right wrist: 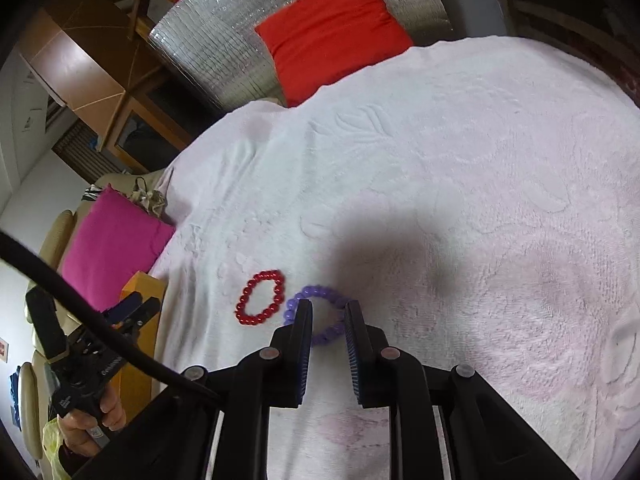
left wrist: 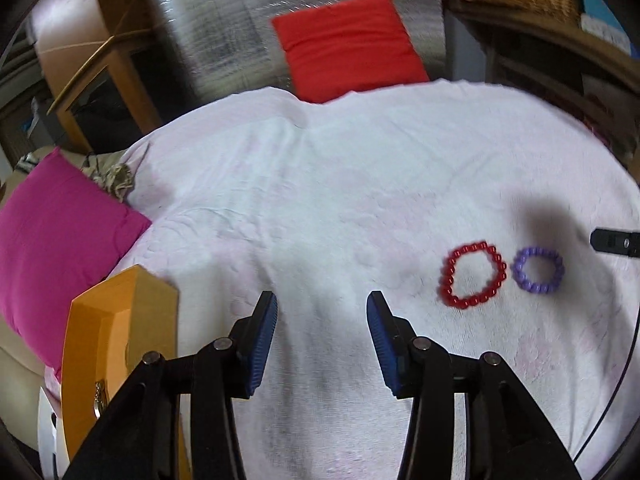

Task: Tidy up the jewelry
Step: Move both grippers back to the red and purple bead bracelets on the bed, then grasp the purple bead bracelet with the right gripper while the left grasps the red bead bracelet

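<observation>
- Purple beads decide the next move: in the left wrist view the purple bracelet lies flat on the white blanket, just right of the red bracelet, the two rings nearly touching. Both sit ahead and well to the right of the left gripper, whose fingers are spread wide over bare blanket with nothing between them. An orange box stands at its left. The tip of the right gripper shows at the right edge, near the purple ring.
- In the right wrist view the right gripper is the nearer one by far. Its fingers are spread part way, tips straddling the near half of the purple bracelet; whether they touch it cannot be told. The red bracelet lies just left, outside the fingers. The gripper points forward and down at the blanket. The left gripper hangs far left by the box.
</observation>
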A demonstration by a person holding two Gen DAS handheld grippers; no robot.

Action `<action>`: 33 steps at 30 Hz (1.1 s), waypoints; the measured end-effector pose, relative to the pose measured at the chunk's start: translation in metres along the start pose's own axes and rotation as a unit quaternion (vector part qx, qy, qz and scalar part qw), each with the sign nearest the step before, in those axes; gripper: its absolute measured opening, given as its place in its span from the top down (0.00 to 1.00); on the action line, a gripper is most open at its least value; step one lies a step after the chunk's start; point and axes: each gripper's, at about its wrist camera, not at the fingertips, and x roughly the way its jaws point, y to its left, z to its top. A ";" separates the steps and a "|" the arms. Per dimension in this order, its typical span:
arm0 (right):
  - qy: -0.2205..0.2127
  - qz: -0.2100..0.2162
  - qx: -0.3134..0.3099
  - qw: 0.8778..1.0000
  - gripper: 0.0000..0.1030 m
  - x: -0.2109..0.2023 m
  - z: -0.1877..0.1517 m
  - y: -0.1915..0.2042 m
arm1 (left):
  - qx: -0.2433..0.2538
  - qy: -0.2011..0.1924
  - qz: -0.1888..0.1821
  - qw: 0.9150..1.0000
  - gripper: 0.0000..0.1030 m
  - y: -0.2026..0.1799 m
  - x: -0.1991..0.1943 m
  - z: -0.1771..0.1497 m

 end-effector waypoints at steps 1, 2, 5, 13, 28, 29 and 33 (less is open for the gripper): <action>0.005 -0.001 -0.001 1.000 0.81 0.002 -0.001 -0.002 | 0.005 0.003 0.000 1.000 0.54 -0.003 0.002 0.000; 0.010 -0.001 -0.003 1.000 0.81 0.005 -0.001 -0.003 | 0.009 0.008 -0.002 1.000 0.54 -0.007 0.005 -0.001; 0.020 -0.001 -0.005 1.000 0.81 0.009 -0.003 -0.004 | 0.009 0.019 -0.010 1.000 0.54 -0.018 0.010 -0.003; 0.024 -0.017 -0.020 0.999 0.81 0.023 -0.007 0.004 | -0.016 0.023 -0.036 0.999 0.41 -0.031 0.013 -0.004; 0.010 -0.099 -0.089 0.991 0.83 0.059 -0.010 0.022 | -0.043 0.021 -0.104 0.993 0.39 -0.048 0.032 0.003; 0.008 -0.105 -0.097 0.990 0.84 0.060 -0.011 0.024 | -0.042 0.024 -0.108 0.993 0.39 -0.051 0.035 0.003; -0.002 -0.133 -0.132 0.982 0.90 0.061 -0.015 0.031 | -0.041 0.031 -0.117 0.992 0.39 -0.057 0.041 0.003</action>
